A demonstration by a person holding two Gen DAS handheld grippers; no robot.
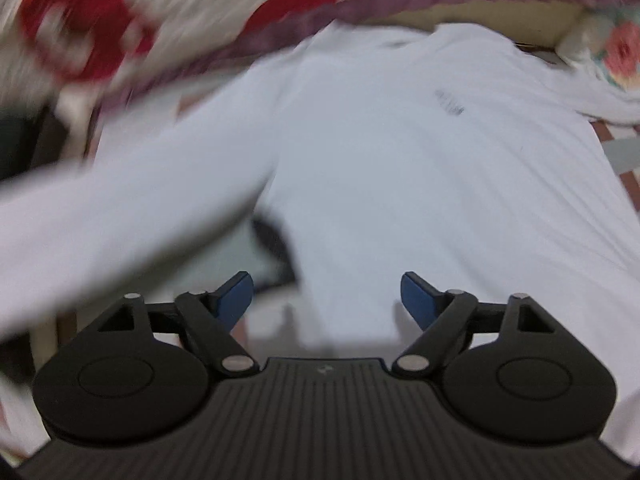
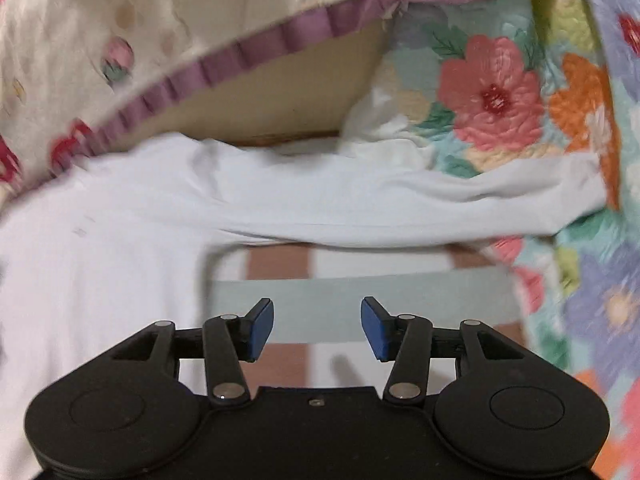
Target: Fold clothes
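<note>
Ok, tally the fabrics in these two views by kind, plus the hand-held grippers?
White shirt: 1
Floral quilt: 1
Cream cover with red dots and purple trim: 1
Checked sheet: 1
Hand-held grippers, left and right, both open and empty: 2
Total: 6

A white long-sleeved shirt (image 1: 400,160) lies spread flat on a bed, its collar toward the far edge by a cream cover. A small dark mark sits on the chest. One sleeve (image 1: 120,216) stretches out sideways; the other sleeve (image 2: 360,208) reaches onto a flowered quilt.
</note>
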